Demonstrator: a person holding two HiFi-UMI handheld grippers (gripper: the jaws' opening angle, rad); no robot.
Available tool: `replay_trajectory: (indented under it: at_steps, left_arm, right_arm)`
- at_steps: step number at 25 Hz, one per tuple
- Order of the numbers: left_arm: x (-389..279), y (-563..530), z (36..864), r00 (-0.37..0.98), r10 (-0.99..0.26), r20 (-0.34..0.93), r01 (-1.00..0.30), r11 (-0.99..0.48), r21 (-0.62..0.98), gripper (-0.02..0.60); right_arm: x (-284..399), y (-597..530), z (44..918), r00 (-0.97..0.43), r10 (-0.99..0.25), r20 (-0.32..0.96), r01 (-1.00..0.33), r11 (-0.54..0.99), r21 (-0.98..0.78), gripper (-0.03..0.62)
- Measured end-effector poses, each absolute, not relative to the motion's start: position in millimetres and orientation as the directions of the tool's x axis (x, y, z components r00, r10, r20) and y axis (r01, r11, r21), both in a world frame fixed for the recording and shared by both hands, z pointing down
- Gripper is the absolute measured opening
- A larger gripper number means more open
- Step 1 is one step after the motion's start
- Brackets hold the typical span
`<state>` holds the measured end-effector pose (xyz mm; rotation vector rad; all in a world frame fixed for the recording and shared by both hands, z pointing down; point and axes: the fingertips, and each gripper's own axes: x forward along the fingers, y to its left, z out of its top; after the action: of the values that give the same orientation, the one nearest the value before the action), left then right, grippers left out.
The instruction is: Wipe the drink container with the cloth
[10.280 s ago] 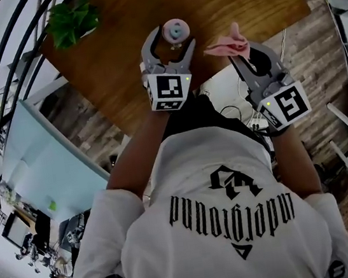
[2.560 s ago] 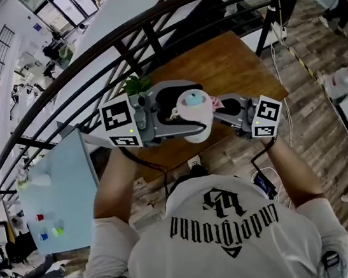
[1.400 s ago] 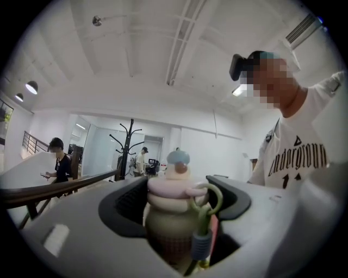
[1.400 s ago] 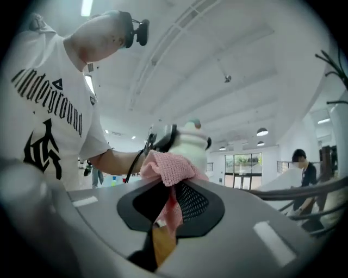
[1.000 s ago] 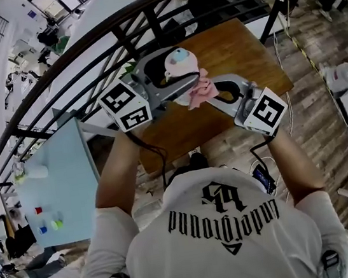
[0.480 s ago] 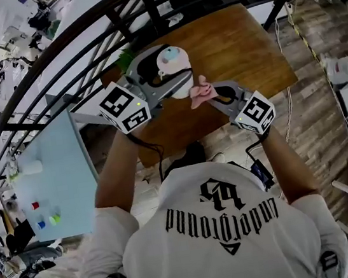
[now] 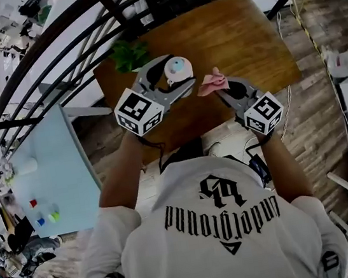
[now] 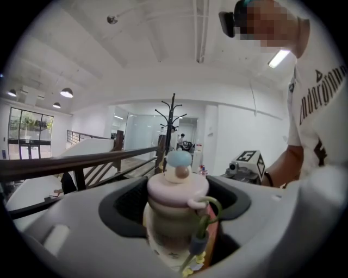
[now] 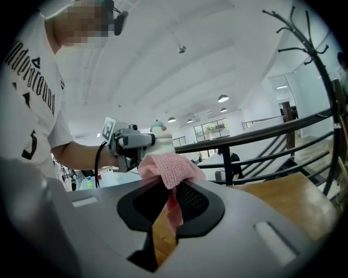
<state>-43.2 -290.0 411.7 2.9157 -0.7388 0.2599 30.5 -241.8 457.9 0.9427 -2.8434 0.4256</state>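
Observation:
My left gripper (image 7: 181,76) (image 8: 182,239) is shut on the drink container (image 7: 177,71) (image 8: 175,217), a cream bottle with a pink lid and a blue knob, held upright above the wooden table (image 7: 243,35). A green strap hangs from its lid. My right gripper (image 7: 216,85) (image 9: 171,203) is shut on the pink cloth (image 7: 211,83) (image 9: 168,168), which bunches out past its jaws. In the head view the cloth hangs just right of the container, a small gap between them. The right gripper view shows the container (image 9: 159,130) behind the left gripper.
A green potted plant (image 7: 128,53) stands at the table's far left corner. A black railing (image 7: 80,20) runs behind the table. A pale blue table (image 7: 45,179) lies to the left. Cables lie on the wooden floor (image 7: 298,111) to the right.
The cloth has come off the container's side and now hangs slightly to its right. Both grippers have shifted a little to the right and lower over the table.

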Motion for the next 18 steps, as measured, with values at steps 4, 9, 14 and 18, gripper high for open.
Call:
replay_trajectory:
  at_steps: [4, 9, 14, 18]
  left_arm:
    - [-46.5, -293.2, 452.1, 0.847, -0.464, 0.260, -0.496, -0.865, 0.073, 0.380]
    - [-55.1, -309.0, 495.8, 0.825, -0.465, 0.322, -0.516, -0.851, 0.093, 0.380]
    - [-57.0, -319.4, 537.0, 0.794, -0.471, 0.385, -0.538, -0.838, 0.084, 0.380]
    - [-56.6, -318.1, 571.6, 0.775, -0.457, 0.437, -0.541, -0.837, 0.082, 0.380]
  right_arm:
    - [38.2, -249.4, 490.8, -0.756, -0.607, 0.245, -0.654, 0.709, -0.263, 0.045]
    - [38.7, -266.7, 516.7, -0.726, -0.621, 0.294, -0.687, 0.665, -0.291, 0.046]
    - [33.0, -275.4, 537.5, -0.725, -0.607, 0.327, -0.688, 0.660, -0.302, 0.046]
    - [29.6, -279.5, 555.3, -0.707, -0.607, 0.363, -0.706, 0.636, -0.312, 0.046]
